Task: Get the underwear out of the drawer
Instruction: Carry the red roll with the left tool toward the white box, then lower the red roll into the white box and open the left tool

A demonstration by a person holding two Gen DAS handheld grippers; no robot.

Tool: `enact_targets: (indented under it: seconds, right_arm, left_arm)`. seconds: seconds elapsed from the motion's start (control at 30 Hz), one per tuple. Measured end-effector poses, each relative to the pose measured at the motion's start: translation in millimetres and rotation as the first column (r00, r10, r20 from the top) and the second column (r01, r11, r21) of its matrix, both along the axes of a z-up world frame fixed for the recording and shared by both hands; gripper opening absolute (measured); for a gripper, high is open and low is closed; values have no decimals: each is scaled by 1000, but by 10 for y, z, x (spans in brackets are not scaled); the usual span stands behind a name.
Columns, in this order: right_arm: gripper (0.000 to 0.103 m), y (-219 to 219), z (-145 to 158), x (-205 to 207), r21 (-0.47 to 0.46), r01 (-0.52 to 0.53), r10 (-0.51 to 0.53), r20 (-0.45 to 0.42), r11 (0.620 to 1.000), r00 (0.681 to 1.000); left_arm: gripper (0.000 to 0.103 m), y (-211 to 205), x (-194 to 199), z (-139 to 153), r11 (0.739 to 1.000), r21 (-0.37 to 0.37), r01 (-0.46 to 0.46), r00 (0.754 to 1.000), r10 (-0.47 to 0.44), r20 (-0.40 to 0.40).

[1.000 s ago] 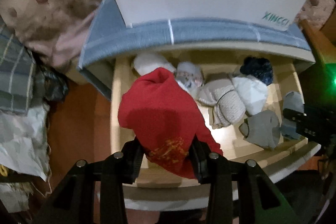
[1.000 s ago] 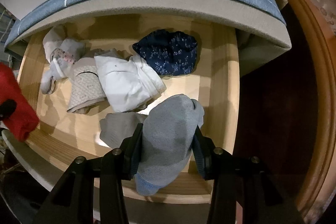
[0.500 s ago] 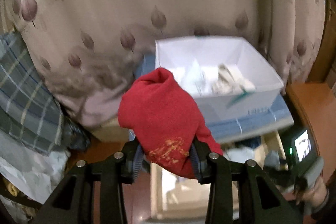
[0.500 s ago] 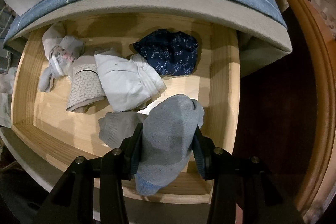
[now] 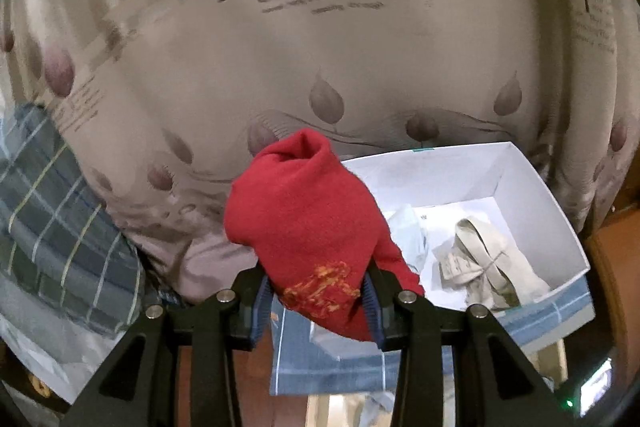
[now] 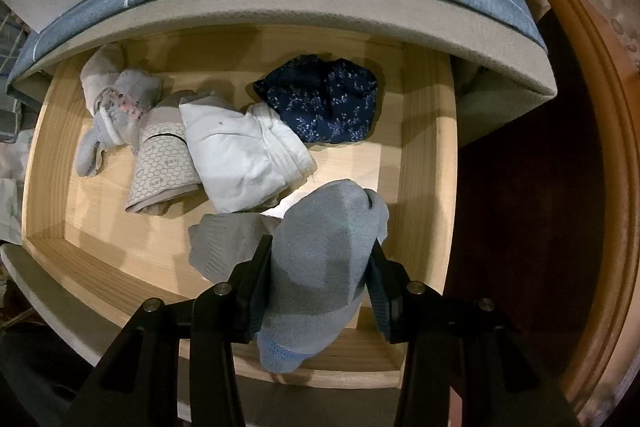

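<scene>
Left gripper (image 5: 318, 301) clamps a red garment (image 5: 310, 223) at frame centre | white box (image 5: 560, 227) sits just right, open side up | right gripper (image 6: 318, 281) pinches grey underwear (image 6: 324, 259) low in frame, above the drawer (image 6: 428, 163)

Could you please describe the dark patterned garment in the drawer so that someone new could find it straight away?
Look into the open wooden drawer below the blue cloth. The navy floral garment lies bunched toward the back right, just behind the folded white garment. It is the only dark piece there, speckled with tiny pale flowers, while its neighbours are white, beige or grey.
</scene>
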State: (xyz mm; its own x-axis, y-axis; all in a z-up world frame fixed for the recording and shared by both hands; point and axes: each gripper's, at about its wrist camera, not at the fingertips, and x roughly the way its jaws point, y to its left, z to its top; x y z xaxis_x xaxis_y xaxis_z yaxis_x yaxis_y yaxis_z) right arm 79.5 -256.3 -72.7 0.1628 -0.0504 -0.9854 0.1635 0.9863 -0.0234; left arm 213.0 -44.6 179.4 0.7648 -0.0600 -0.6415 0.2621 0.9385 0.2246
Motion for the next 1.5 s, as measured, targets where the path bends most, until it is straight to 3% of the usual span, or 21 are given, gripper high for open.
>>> enact_targets:
  seconds: [0.23, 0.63, 0.93, 1.03, 1.23, 1.5]
  right_arm:
    - [40, 4, -7, 4, 1, 1, -1, -7, 1000, 1000]
    - [40, -17, -46, 27, 17, 3, -2, -20, 1000, 1000]
    - [40, 5, -53, 25, 11, 2, -2, -18, 1000, 1000]
    - [40, 7, -51, 24, 9, 2, -2, -18, 1000, 1000]
    - [40, 12, -48, 32, 8, 2, -2, -20, 1000, 1000]
    - [40, 8, -32, 29, -2, 0, 0, -17, 1000, 1000]
  left_arm:
    - [39, -236, 380, -389, 999, 51, -5, 997, 8, -72]
    - [40, -353, 528, -884, 994, 110, -12, 990, 28, -140]
    - [45, -365, 526, -952, 990, 140, -16, 991, 34, -129]
    - [51, -376, 521, -973, 988, 151, -18, 991, 38, -130]
    - [57, -338, 491, -906, 996, 85, -7, 989, 19, -145]
    - [70, -345, 397, -757, 997, 73, 22, 992, -13, -124]
